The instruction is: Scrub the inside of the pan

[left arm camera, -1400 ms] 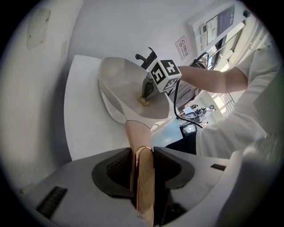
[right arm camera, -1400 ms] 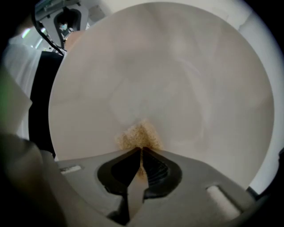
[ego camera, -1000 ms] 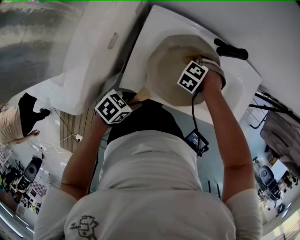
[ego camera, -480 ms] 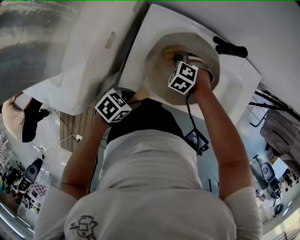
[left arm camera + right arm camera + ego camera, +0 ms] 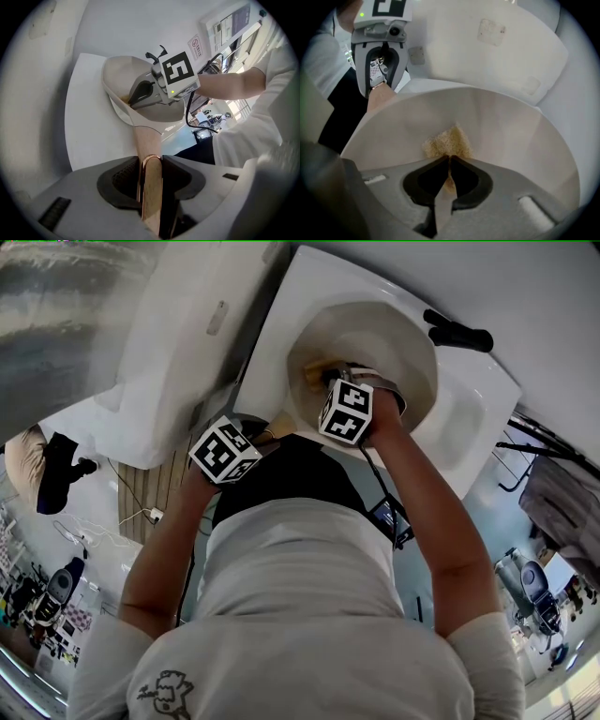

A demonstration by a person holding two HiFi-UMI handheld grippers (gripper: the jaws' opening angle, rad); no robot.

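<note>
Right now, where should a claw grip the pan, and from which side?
Take the handle from its free end, jaws across its thin width, as the left claw does now. It juts straight out from the pan, whose wall looks too wide and curved; the right claw is inside with the sponge.

Sponge partly behind the jaws

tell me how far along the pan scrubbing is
Done: left gripper is clamped on the wooden handle of the pan, right gripper is shut on the yellow sponge. In hand: the sponge lies against the pan's pale inside. Left: the rest of the inside; no dirt shows clearly, so progress can't be judged.
</note>
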